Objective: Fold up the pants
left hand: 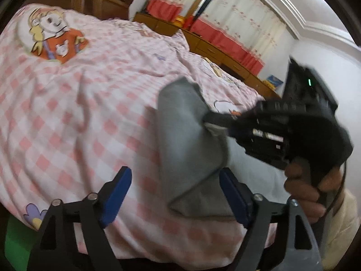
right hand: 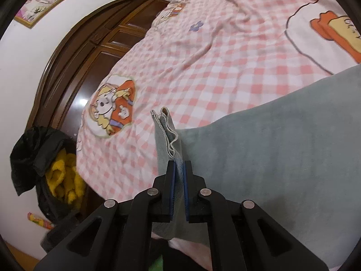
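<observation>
Right gripper (right hand: 179, 169) is pinching pants (right hand: 270, 149) hem over bed (right hand: 203, 67); left gripper (left hand: 176, 194) is gaping, holding 0 — cloth may slip w/ a sideways tug.

Left gripper (left hand: 174, 194): black angular linkage arms joined by round silver pivot pins, each finger faced with a flat blue pad (left hand: 116, 199). Right gripper (right hand: 179, 176): same black linkage, four silver pins, narrow blue pads (right hand: 172, 189). Seen from the left wrist, its black housing carries a small green light (left hand: 309, 82) and a thin black cable (left hand: 338, 192). Hand (left hand: 304, 194) emerges from a cream sleeve (left hand: 343, 221).
</observation>
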A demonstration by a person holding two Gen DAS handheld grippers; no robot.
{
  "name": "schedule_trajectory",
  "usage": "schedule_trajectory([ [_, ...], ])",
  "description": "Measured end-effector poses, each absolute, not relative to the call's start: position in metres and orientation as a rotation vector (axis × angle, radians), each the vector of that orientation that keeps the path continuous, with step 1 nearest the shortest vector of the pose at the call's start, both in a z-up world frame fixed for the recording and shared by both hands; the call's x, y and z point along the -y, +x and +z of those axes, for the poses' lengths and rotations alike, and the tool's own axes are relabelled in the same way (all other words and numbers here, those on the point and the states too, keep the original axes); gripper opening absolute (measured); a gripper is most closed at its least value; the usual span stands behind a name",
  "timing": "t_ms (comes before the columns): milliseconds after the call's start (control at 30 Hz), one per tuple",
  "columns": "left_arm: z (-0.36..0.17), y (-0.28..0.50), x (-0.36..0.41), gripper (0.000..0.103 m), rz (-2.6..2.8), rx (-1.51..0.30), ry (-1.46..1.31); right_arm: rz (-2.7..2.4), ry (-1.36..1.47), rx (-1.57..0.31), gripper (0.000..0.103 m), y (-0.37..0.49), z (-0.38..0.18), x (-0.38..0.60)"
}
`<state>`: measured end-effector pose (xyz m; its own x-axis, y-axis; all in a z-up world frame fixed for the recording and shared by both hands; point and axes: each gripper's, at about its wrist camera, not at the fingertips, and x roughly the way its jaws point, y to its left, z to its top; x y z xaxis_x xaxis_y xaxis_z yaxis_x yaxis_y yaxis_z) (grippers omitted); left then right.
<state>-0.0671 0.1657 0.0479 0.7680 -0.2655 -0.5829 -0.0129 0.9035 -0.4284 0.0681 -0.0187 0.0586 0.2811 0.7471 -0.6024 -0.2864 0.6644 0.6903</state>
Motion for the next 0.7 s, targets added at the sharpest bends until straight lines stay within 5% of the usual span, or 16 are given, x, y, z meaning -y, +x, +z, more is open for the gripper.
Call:
schedule_trajectory([
  [133,0.04,-0.055,-0.16,0.084,-0.136,-0.672,-0.4,0.76,0.469,-1.104,0.011,0.067,0.059,0.006],
  [267,0.03,-0.046,-0.175,0.084,-0.09,-0.612,-0.451,0.74,0.396,-1.159,0.036,0.072,0.066,-0.008],
  [700,0.021,-0.048,-0.229,0.082,-0.045,-0.498,-0.654,0.737,0.357,-1.212,0.039,0.073,0.052,-0.028],
])
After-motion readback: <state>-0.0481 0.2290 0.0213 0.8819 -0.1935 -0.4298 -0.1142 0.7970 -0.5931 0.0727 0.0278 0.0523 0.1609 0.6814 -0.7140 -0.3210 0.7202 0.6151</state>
